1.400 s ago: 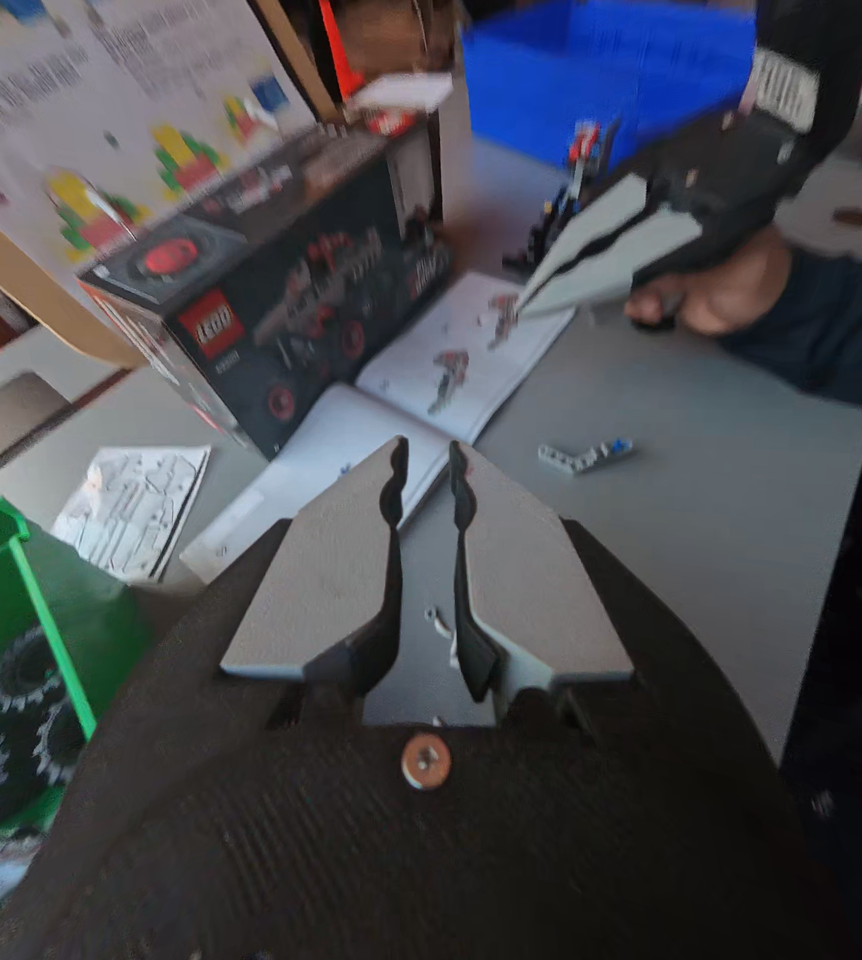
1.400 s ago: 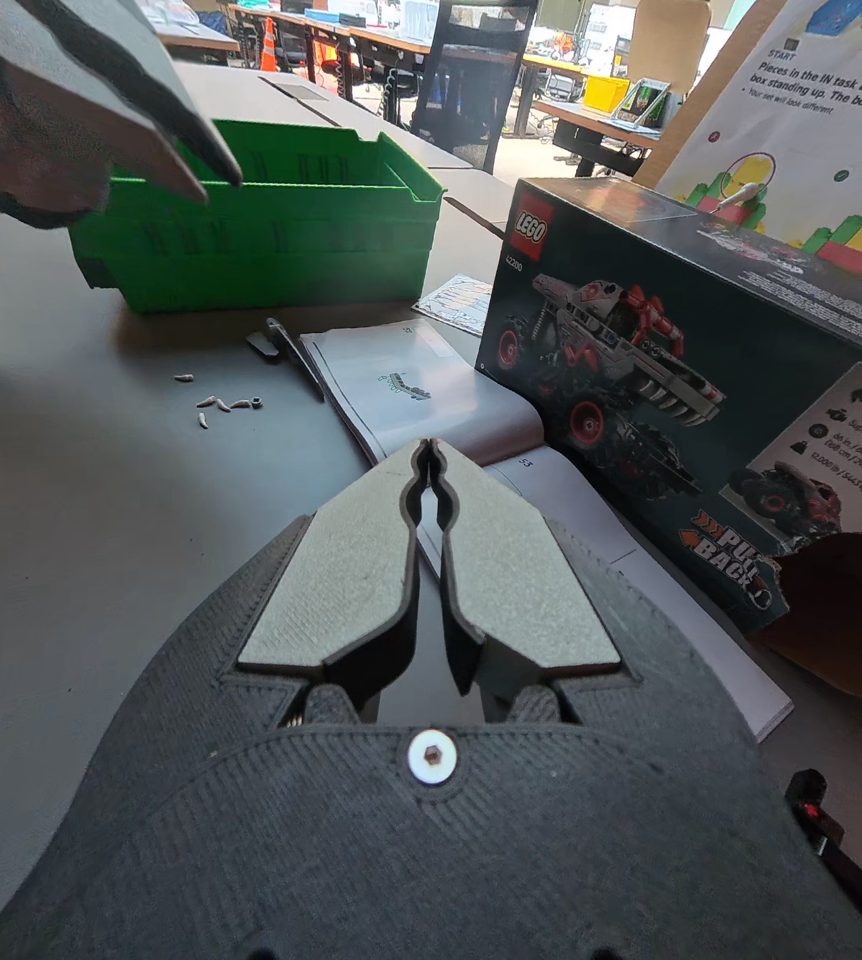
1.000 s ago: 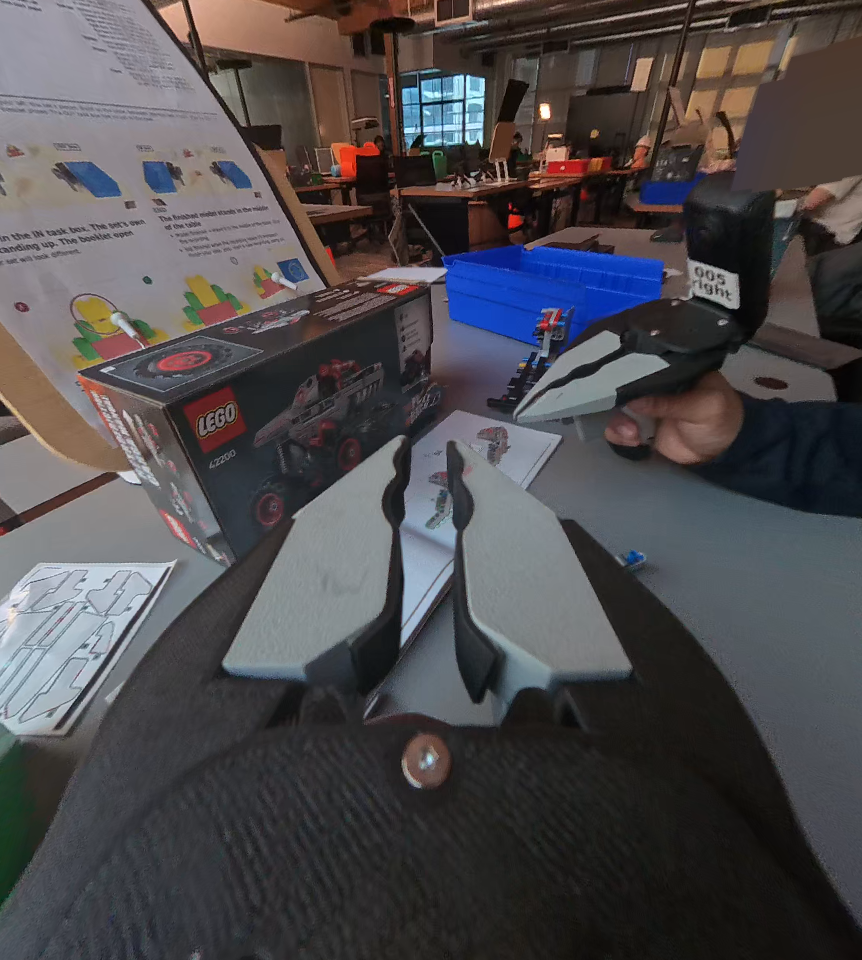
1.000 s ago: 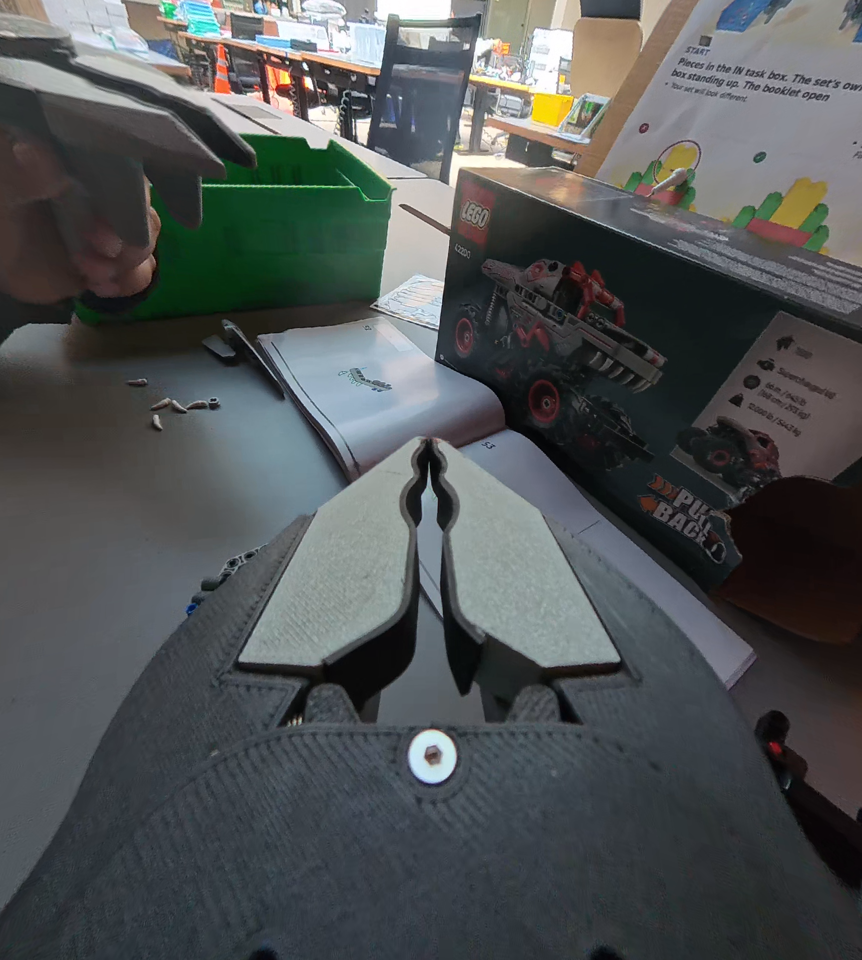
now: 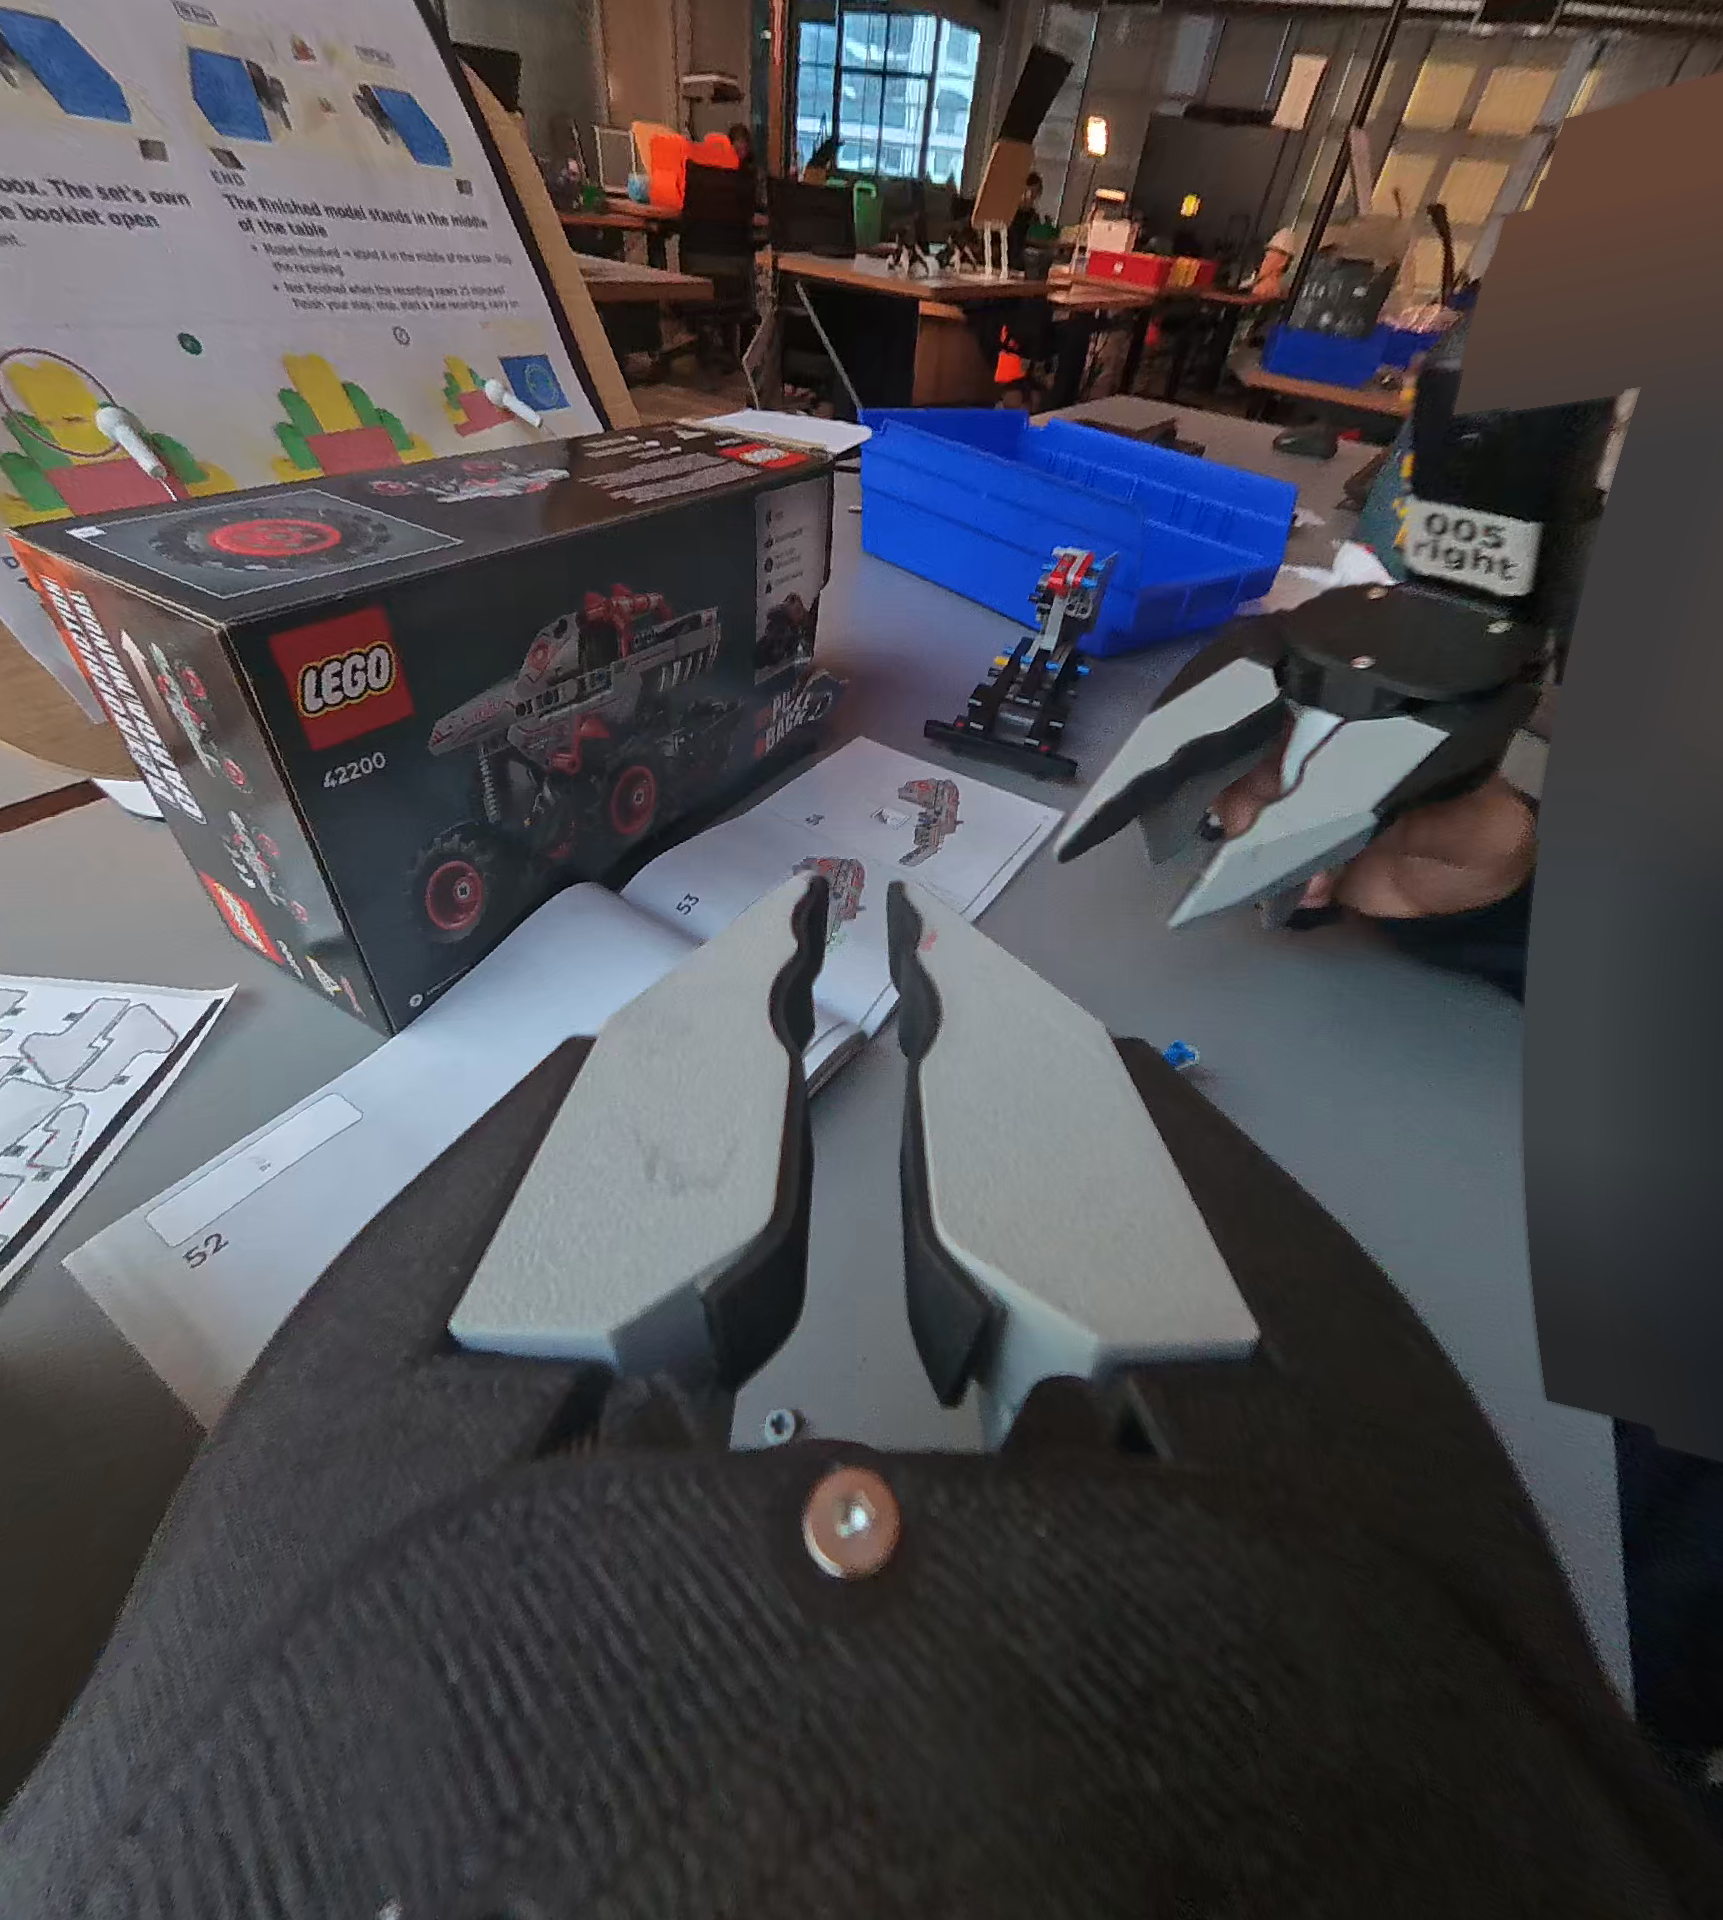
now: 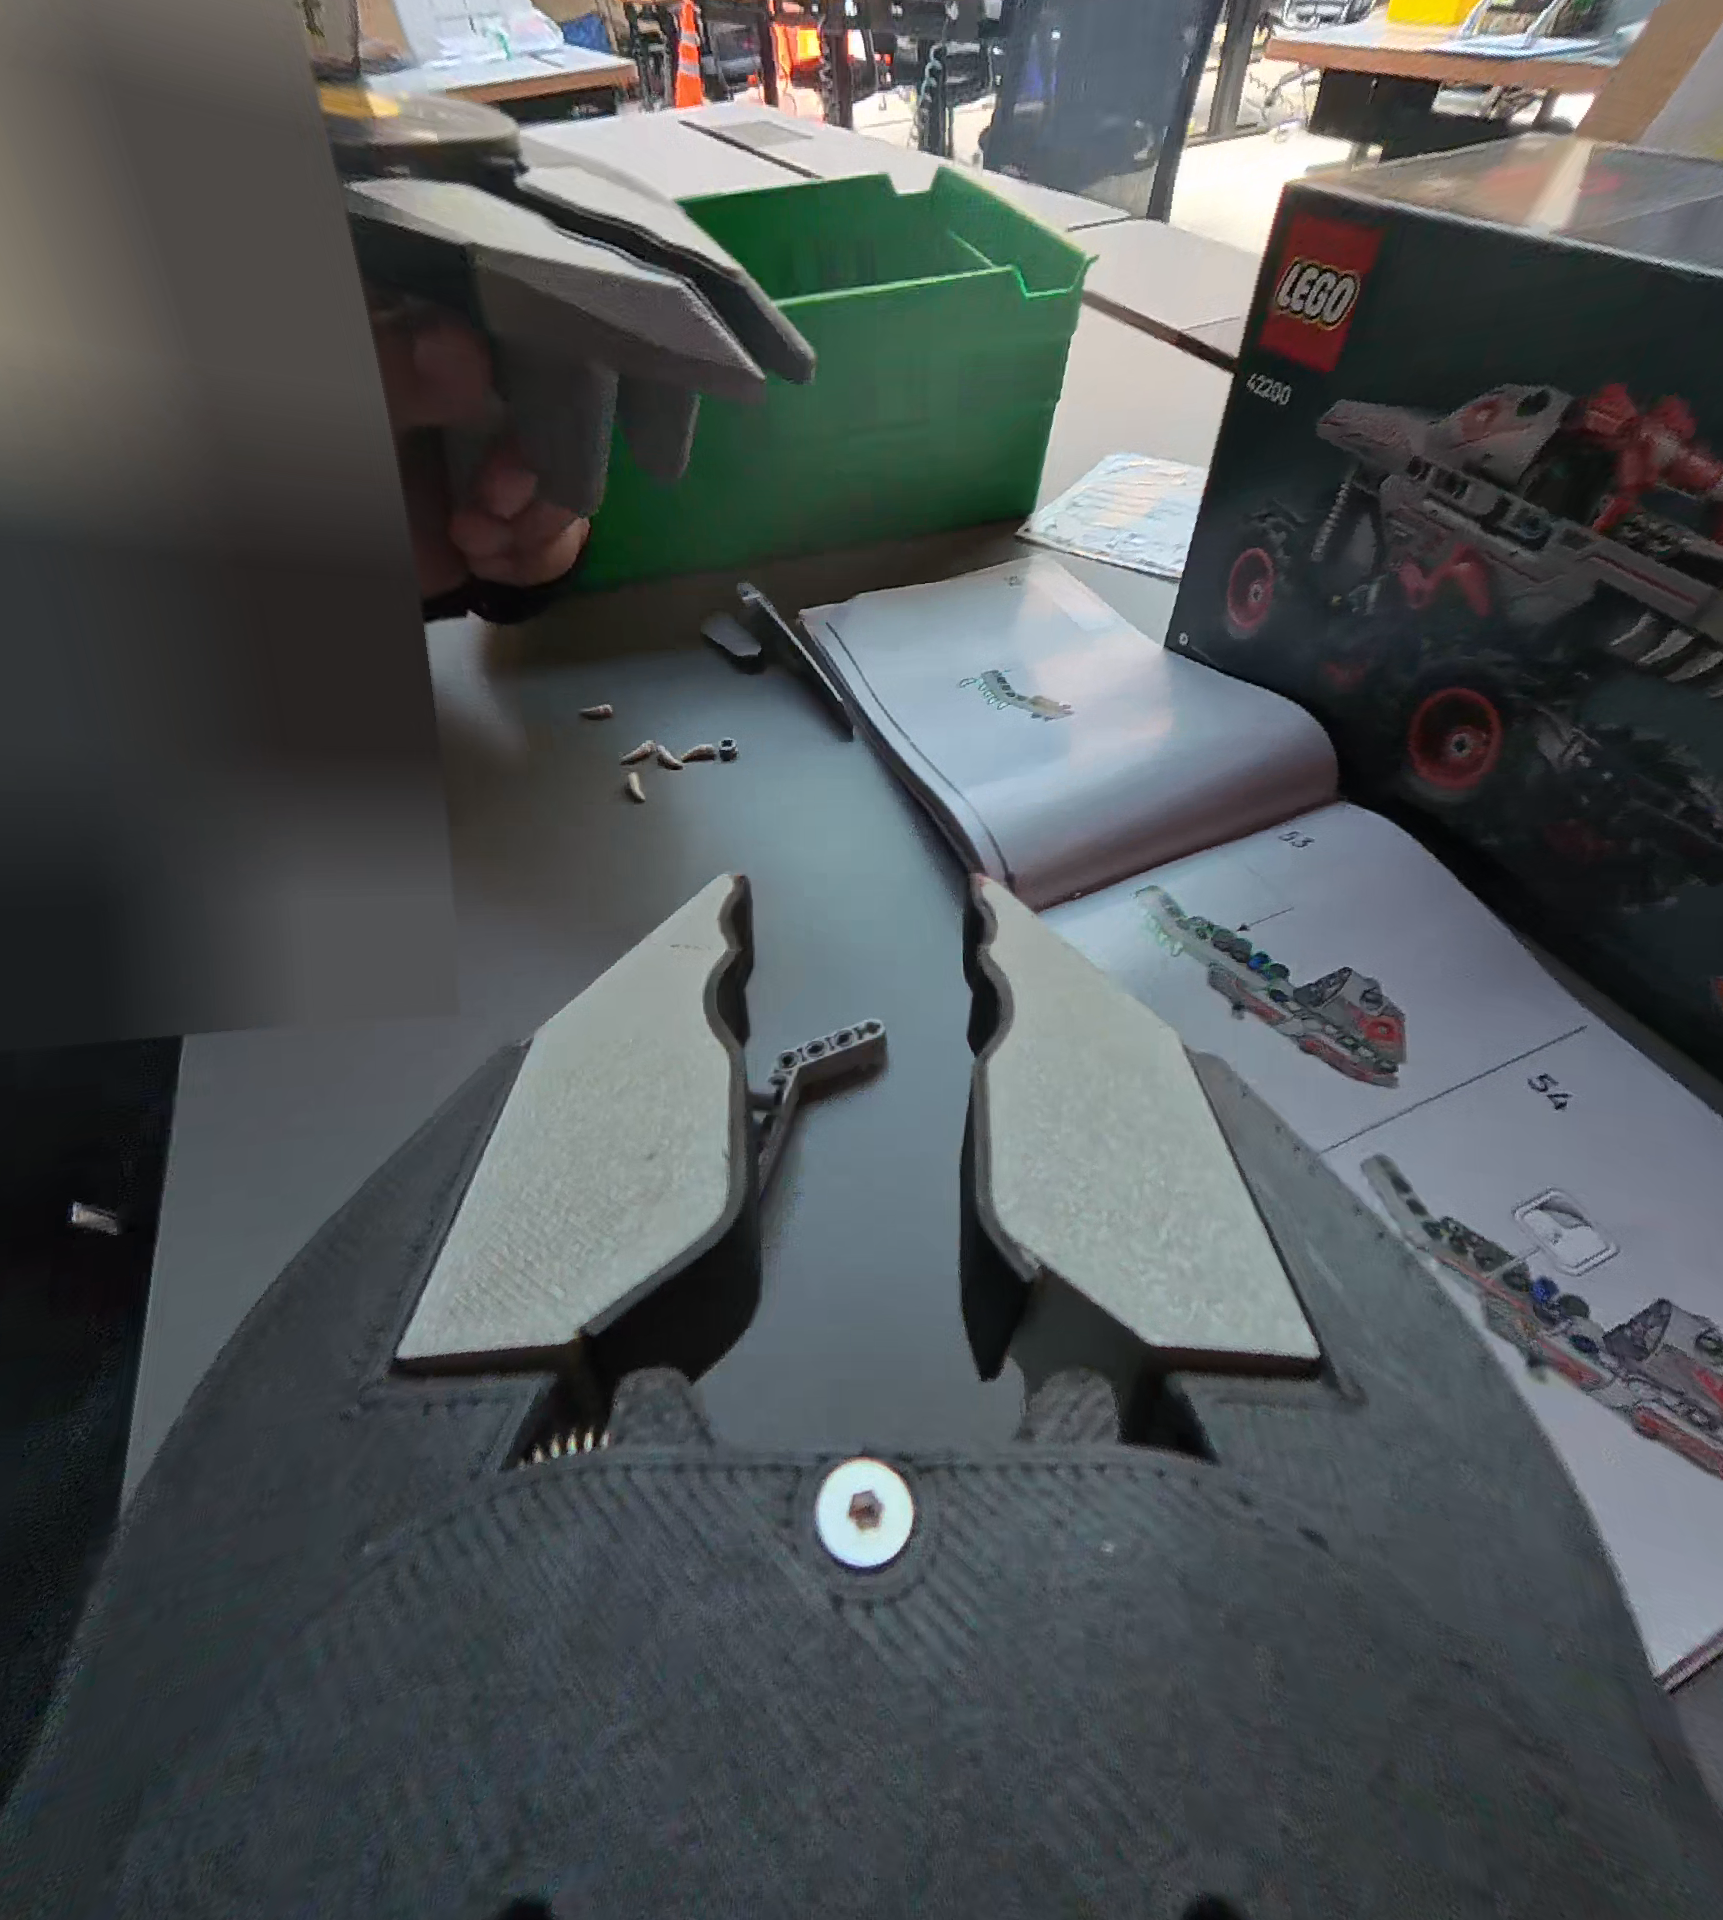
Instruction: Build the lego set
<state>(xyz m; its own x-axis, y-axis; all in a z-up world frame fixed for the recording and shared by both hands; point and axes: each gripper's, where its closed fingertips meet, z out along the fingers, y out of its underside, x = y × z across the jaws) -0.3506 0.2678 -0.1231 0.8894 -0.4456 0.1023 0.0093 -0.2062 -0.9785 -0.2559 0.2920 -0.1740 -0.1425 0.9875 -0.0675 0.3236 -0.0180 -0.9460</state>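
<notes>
Left wrist view: a blue bin stands at the far side of the grey table; its inside is hidden from this angle. The set's box stands closed on its long side, in front of a leaning poster. An open booklet lies against the box's foot, and a sticker sheet lies to the left of it. The part-built model, black with a red and grey upright piece, stands on the table between the box and the blue bin, just in front of the bin. The left gripper hangs above the booklet with a narrow gap between its fingers, and nothing is in that gap. Farther off, the right gripper is held in a hand, its fingers well spread and empty. A small blue piece lies on the table near it.

Right wrist view: a green bin sits at the back; its contents cannot be seen. The right gripper is wide apart above the bare table, gripping nothing. A dark bent beam lies on the table below the gap, beside the left finger; whether they touch is unclear. Small tooth pieces are scattered farther back, and a dark part lies by the booklet's edge. The left gripper shows before the green bin, nearly closed.
</notes>
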